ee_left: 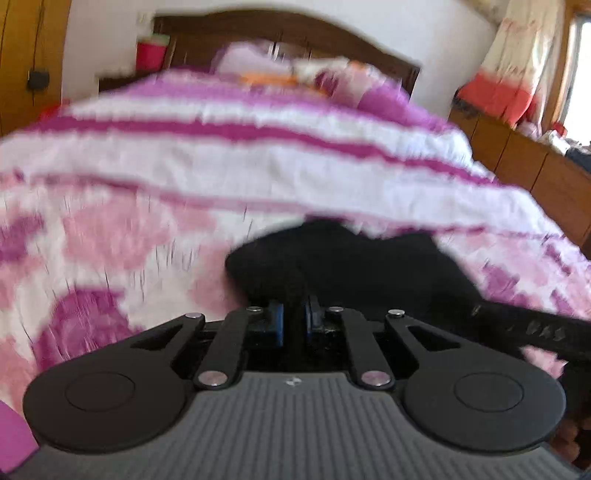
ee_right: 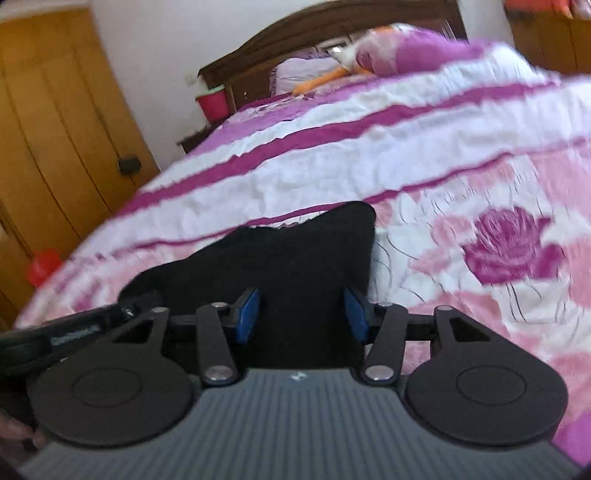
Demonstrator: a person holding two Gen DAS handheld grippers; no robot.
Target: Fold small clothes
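Floral bedspread [ee_right: 461, 177] beneath; black garment [ee_left: 343, 266] pinched in left gripper [ee_left: 294, 321].

garment [ee_right: 303, 254]: black | bedspread [ee_right: 424, 155]: pink-purple floral, white, magenta stripes | pads [ee_right: 246, 317]: blue

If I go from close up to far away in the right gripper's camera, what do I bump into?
right gripper, jaws apart → black garment → pink and purple flowered bedspread → pillows → dark wooden headboard
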